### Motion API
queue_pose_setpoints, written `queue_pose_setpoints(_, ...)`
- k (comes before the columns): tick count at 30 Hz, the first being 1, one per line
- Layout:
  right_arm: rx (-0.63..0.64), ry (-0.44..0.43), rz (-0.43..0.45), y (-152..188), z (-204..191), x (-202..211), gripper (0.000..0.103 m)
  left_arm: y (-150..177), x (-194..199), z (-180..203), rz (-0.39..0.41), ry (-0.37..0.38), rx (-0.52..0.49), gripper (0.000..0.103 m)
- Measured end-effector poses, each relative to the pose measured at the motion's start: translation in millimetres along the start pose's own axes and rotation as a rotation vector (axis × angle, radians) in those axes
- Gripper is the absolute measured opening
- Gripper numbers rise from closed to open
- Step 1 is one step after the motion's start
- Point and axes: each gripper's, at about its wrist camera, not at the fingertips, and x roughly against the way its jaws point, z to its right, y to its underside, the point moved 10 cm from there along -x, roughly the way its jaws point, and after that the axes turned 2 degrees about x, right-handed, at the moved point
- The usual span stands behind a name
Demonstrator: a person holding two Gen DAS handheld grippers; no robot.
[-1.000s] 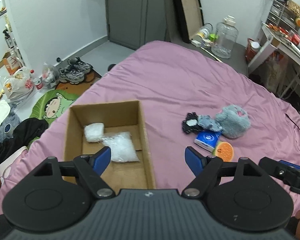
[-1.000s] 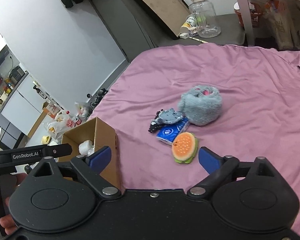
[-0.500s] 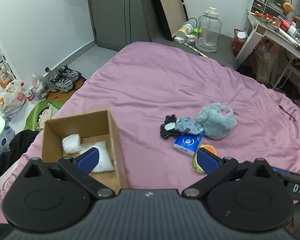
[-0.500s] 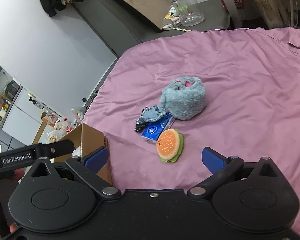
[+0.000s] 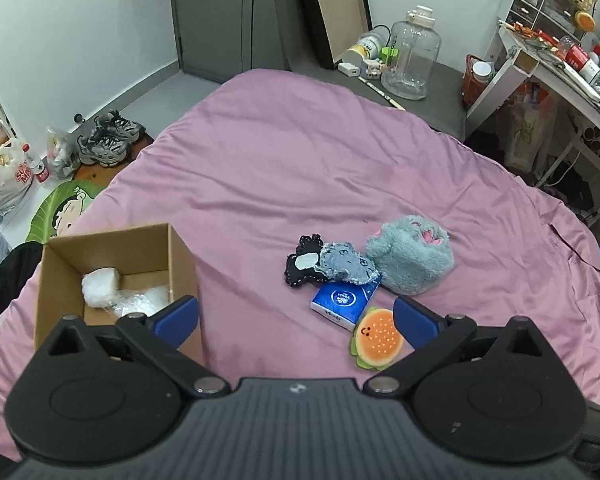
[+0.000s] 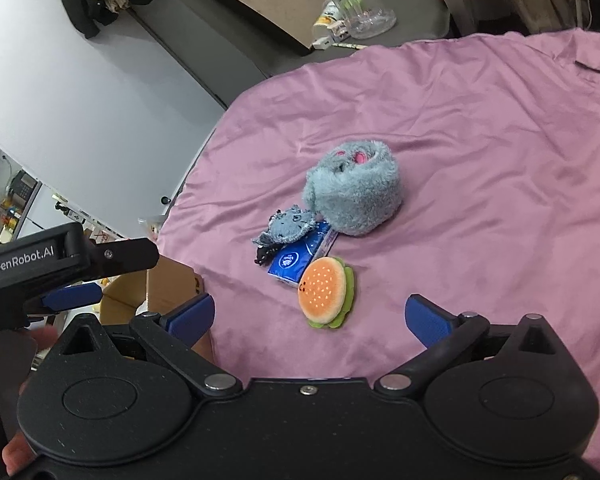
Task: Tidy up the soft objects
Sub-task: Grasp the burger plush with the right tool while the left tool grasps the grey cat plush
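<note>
Four soft things lie bunched on the pink bed sheet [image 5: 284,168] ahead of your tools: a round orange plush burger with a green rim [image 6: 326,291], a blue tissue pack [image 5: 342,300] touching its far side, a flat grey-and-black fabric toy [image 5: 330,266] overlapping the pack, and a fluffy grey plush pouch with pink inside [image 6: 356,190] beyond them. Your right tool [image 6: 310,318] has just been opening and now stands spread wide with nothing between its blue pads, the burger just ahead of the gap. Since a second ago the burger has grown larger and nearer in its view, so I judge you are lining up to take it next. Your left tool [image 5: 296,316] has likewise just opened, empty, and has slid from over the open brown cardboard box [image 5: 180,256] toward the cluster; the box now sits at its left finger, two clear plastic-wrapped white bundles [image 5: 120,294] inside. That suggests two items are filed and four remain.
</note>
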Motion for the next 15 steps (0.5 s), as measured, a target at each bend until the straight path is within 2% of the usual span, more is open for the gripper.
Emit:
queue_pose_setpoints(4,-0.005,-0.007,-0.006,-0.2,0.2,-9.8,0.101,-2.2,-10.2,0.8,0.006,-0.01,0.014,0.103)
queue_pose_setpoints(7,-0.006,-0.016,-0.018,-0.5,0.0,-19.0,0.097,-5.3,-20.1,0.9,0.009,-0.011,0.032,0.102)
queue_pose_setpoints(9,-0.006,-0.02,-0.031,-0.3,0.1,-26.6,0.087,-7.4,-27.5,0.5,0.011,-0.012,0.05,0.102)
queue_pose_setpoints(15,0.017,-0.027,-0.071,0.1,-0.3,-47.7,0.081,-10.3,-53.3,-3.2,0.007,0.013,0.159,0.099)
